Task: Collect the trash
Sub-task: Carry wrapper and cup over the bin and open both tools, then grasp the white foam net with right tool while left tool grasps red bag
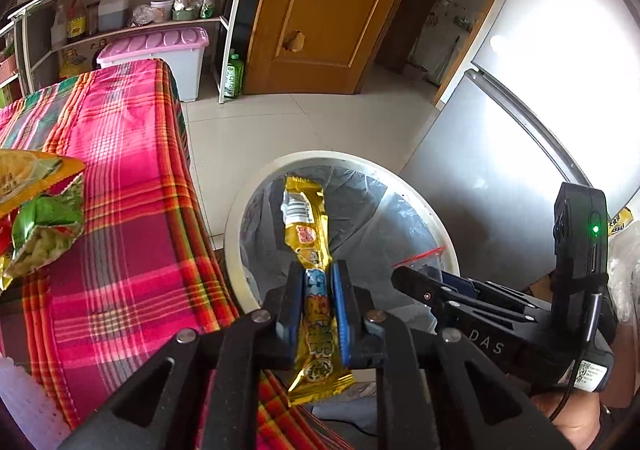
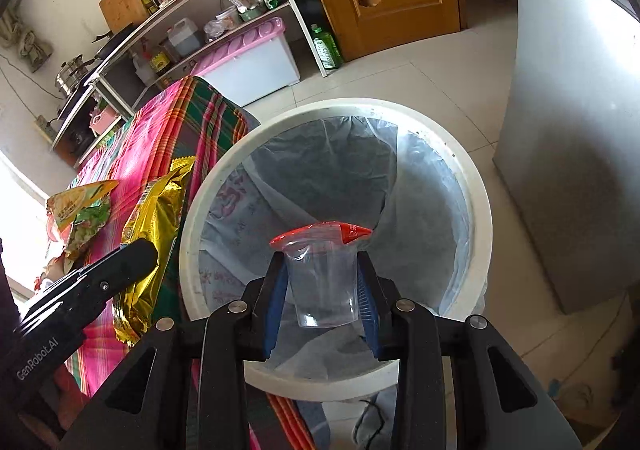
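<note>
A: Item one, left gripper [image 1: 316,290]?
B: Its blue fingers [image 1: 295,298] stand narrowly apart with a gold wrapper [image 1: 306,226] between them. The wrapper's far end sticks out over the bin [image 1: 240,218]. Whether the pads press on it cannot be told.

A: Item two, right gripper [image 2: 323,282]?
B: Fingers [image 2: 276,302] part open, closed on a clear zip bag [image 2: 324,286] with a red seal strip at its far end. The bag hangs over the mouth of the bin [image 2: 192,250].

A: The bin itself?
B: White, round, lined with a clear bag over a dark one. It stands on the tiled floor [image 1: 320,118], just right of the table [image 1: 128,178] and left of a grey fridge [image 1: 500,154].

A: Still on the table?
B: Plaid pink cloth. A green and orange snack packet [image 1: 44,218] lies at the left edge in the left wrist view, open at one end.

A: Background?
B: Shelves [image 1: 132,22] with bottles and a pink-lidded box [image 1: 168,50] at the far left, a wooden door [image 1: 332,10] far centre
</note>
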A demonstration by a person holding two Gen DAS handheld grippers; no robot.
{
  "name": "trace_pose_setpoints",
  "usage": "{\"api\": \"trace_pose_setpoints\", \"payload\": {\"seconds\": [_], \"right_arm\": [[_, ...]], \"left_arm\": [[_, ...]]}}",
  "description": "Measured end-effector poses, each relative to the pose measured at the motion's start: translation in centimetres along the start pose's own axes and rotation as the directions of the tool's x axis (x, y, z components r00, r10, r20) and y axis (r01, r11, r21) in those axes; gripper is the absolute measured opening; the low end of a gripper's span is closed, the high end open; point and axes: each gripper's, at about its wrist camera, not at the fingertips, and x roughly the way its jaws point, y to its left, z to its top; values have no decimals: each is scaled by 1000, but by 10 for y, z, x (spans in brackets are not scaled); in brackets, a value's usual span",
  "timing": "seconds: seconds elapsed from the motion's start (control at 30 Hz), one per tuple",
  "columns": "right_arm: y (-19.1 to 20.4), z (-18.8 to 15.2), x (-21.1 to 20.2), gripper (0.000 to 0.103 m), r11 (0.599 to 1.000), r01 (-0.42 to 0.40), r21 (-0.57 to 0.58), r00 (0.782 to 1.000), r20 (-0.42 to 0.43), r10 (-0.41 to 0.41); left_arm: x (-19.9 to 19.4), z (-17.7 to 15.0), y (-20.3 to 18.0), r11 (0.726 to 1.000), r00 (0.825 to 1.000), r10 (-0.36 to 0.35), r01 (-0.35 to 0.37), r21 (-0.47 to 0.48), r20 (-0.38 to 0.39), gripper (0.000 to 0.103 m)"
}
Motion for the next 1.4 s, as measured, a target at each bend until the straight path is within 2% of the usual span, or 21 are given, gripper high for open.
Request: {"api": "trace_pose_setpoints", "payload": {"seconds": [0.03, 0.13, 0.17, 0.23, 0.53, 0.63, 0.83, 1.03, 1.23, 1.4], "right_arm": [[-1, 0, 2, 37, 1000, 4, -2, 1000, -2, -4], [-3, -1, 6, 56, 1000, 2, 10, 1000, 4, -3], [-5, -1, 6, 58, 1000, 1, 20, 1000, 7, -1], [-7, -2, 5, 58, 999, 4, 34, 1000, 10, -5], [-1, -7, -25, 59, 999, -30, 44, 997, 72, 27], [11, -13, -39, 66, 999, -45, 11, 994, 103, 44], [45, -30, -61, 66, 994, -88, -66, 990, 108, 95], [88, -49, -73, 66, 978, -123, -169, 985, 101, 141], [129, -67, -80, 66, 951, -137, -279, 980, 101, 171], [154, -79, -78, 66, 931, -161, -326, 977, 80, 197]], "left_arm": [[2, 0, 0, 1000, 1000, 4, -4, -2, -1, 24], [8, -1, 2, 1000, 1000, -11, 11, -15, -16, 28], [10, -2, 3, 1000, 1000, -12, 12, -23, -21, 30], [9, -3, 7, 999, 1000, -11, 10, -37, -15, 35], [-34, -12, 12, 999, 997, -5, 9, -53, 80, 35], [-60, -22, 12, 998, 992, 17, -10, -58, 127, 35], [-109, -36, 30, 989, 976, 105, -82, -122, 193, 35], [-156, -64, 52, 971, 945, 216, -180, -160, 246, 35], [-185, -92, 79, 948, 924, 290, -243, -204, 249, 35], [-196, -110, 104, 933, 921, 317, -258, -252, 228, 35]]}}
